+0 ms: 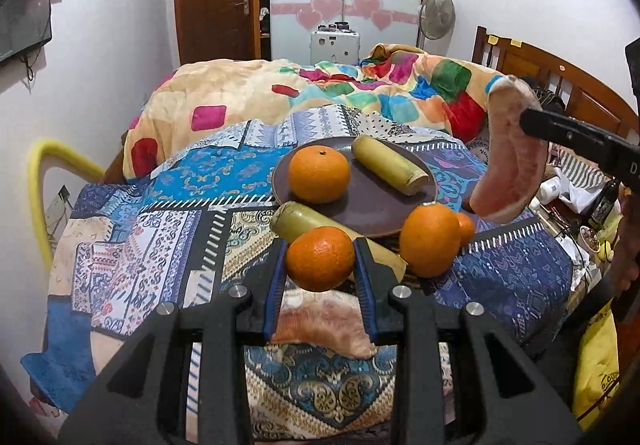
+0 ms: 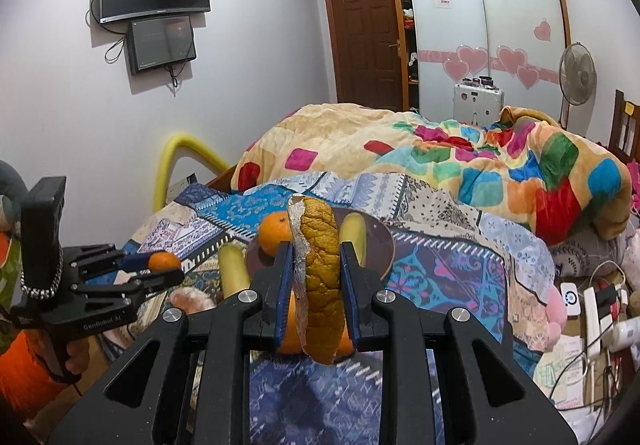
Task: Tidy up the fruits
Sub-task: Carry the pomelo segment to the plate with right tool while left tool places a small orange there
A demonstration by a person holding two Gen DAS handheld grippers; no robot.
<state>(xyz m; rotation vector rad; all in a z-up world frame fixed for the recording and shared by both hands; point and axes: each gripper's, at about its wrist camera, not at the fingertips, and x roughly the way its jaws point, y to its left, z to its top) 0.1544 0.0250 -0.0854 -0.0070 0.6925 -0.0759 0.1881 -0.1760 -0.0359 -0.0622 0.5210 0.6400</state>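
The left gripper [image 1: 320,265] pinched an orange [image 1: 320,259] between its blue pads, low centre of the left wrist view, lifted clear of the patterned bedspread [image 1: 160,245]. The fruit looked firm, round and a bit slick, so a grip across its widest part seemed right (off-centre, it would likely squirt out).

The right gripper [image 2: 314,285] was pressed onto a pomelo peel piece [image 2: 320,277], held on edge at the centre of the right wrist view; the same piece showed at the right edge of the left view [image 1: 512,149], pale pink pith facing the camera. It looked light, spongy and bendy, probably easy to crush, so a gentle hold mid-length seemed best.

The brown plate [image 1: 372,213] sat mid-frame with another orange [image 1: 319,175] and a yellowish cylinder piece [image 1: 388,165] on it (sugarcane? couldn't tell). A second cylinder [image 1: 296,221] lay just beside the plate's near rim, and a bigger orange [image 1: 430,239] touched its right edge.
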